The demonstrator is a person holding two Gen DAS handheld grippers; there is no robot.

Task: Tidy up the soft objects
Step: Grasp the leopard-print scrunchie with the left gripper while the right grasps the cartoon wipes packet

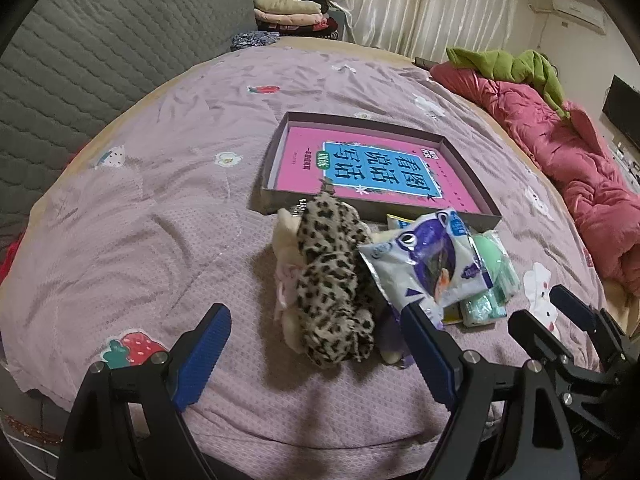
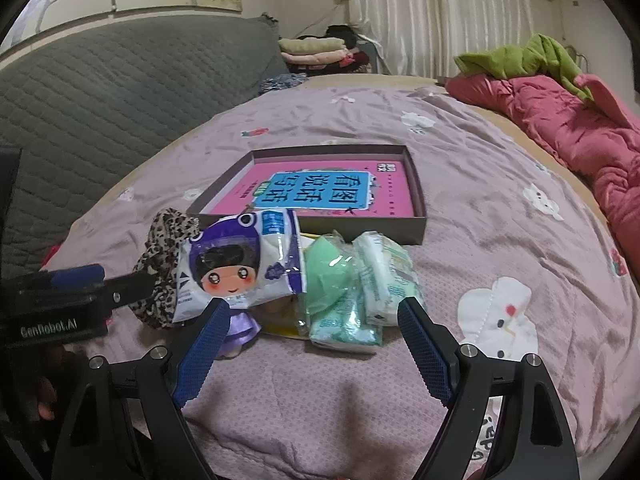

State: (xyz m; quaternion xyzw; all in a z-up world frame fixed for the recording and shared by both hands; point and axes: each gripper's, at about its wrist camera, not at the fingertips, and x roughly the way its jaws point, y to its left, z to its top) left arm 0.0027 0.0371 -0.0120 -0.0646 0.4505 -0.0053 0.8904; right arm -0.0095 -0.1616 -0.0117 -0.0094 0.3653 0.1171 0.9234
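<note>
Both claws, left point(image 1: 316, 344) and right point(image 2: 310, 340), gape wide and empty over the bedspread point(image 1: 160, 208); ahead lies the box point(image 1: 472, 178), then, just before it and unsorted, scrunchie point(image 1: 328, 276), packet point(image 2: 240, 260), tissues point(image 2: 376, 276).

A bed covered by a lilac sheet point(image 1: 168, 216) with cartoon prints carries everything. Near its middle lies a shallow open box point(image 1: 472, 200) holding a pink book point(image 1: 360, 168). Just in front of the box lies a heap: a leopard-print cloth point(image 1: 332, 280), a white snack packet point(image 2: 240, 264) and green tissue packs point(image 2: 352, 300). A pink quilt point(image 1: 560, 152) runs along the right edge.
</note>
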